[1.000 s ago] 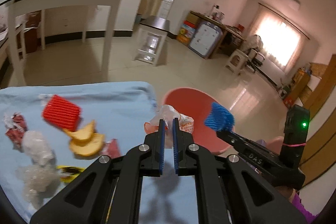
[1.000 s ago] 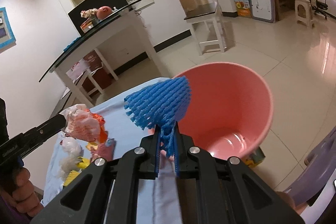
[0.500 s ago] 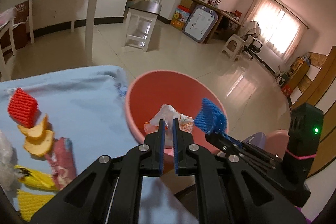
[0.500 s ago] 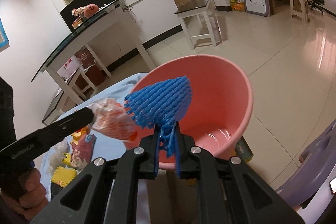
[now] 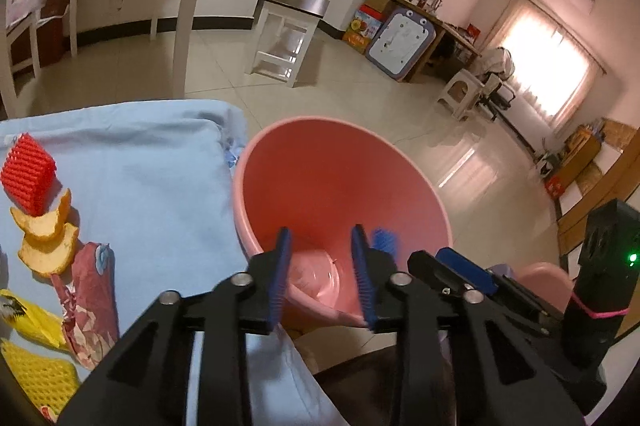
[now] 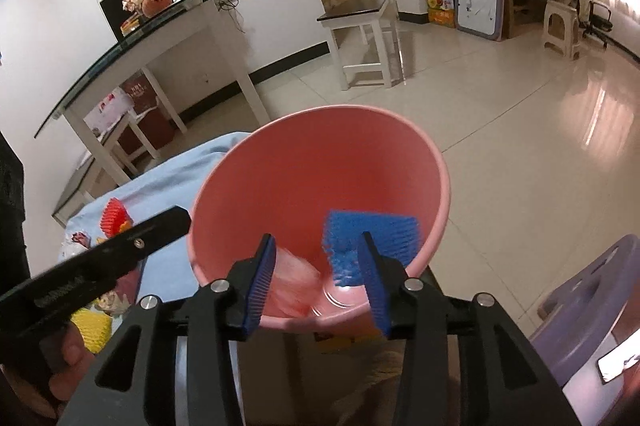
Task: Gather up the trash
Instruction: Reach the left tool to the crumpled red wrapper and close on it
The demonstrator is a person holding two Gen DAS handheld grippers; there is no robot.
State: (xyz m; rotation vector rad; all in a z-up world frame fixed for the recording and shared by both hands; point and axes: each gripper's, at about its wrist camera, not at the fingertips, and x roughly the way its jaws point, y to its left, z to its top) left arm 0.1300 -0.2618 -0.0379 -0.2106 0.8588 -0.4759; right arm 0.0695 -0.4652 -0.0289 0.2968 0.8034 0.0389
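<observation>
Trash sits in two places: some in a large pink bucket (image 6: 320,162) standing on the floor against the edge of a desk (image 5: 152,194) draped in pale blue cloth, the rest still on that cloth. Both grippers are held over the bucket's mouth, pointing down into it. The left gripper (image 5: 322,266) has just been opening its fingers; they stand about halfway apart with nothing between them, and a crumpled pale wrapper (image 6: 294,286), blurred, lies low inside the bucket beneath it. The right gripper (image 6: 316,280) has likewise just been opening; its fingers are parted and no longer press on the blue foam net (image 6: 370,238), which appears loose just inside the bucket, close by the right-hand finger. So two pieces look to be going in or already in. Left on the desk, well apart from the bucket, are a red foam net (image 5: 28,174), orange peel pieces (image 5: 46,234), a reddish patterned wrapper (image 5: 90,302), a yellow wrapper (image 5: 30,318) and a yellow foam net (image 5: 38,374). Most of the collecting seems yet to be done.
</observation>
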